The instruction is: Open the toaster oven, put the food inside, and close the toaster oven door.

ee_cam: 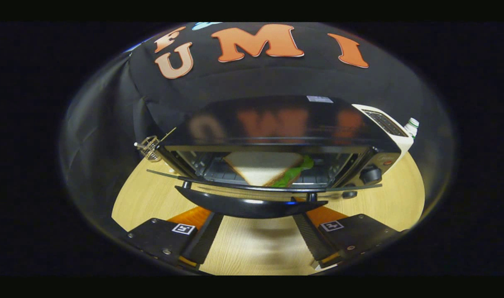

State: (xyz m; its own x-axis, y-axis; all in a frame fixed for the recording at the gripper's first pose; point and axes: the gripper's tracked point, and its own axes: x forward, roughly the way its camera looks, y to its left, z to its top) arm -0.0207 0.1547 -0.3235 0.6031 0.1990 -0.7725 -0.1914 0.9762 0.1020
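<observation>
Step in hand: the sandwich [263, 169] already lies on the rack inside the toaster oven [277, 136], mid-frame, so I judge closing the door to be what is left.
Door: the glass door [169, 174] hangs partly open, its black handle [248, 205] just ahead of the fingers.
Gripper: the gripper [254, 231], at the bottom of the frame, has its jaws spread wide and holds nothing; the handle sits above the gap between the fingertips.
Next move: probably a lift under the handle, pushing the door up and in until it seats.
Hard to make out: whether the fingers touch the handle; the handle's lower edge is blurred. The door hinge is hidden.
Surroundings: wooden table [392, 198]; a white appliance [394, 128] at right, partly hidden behind the oven.
</observation>
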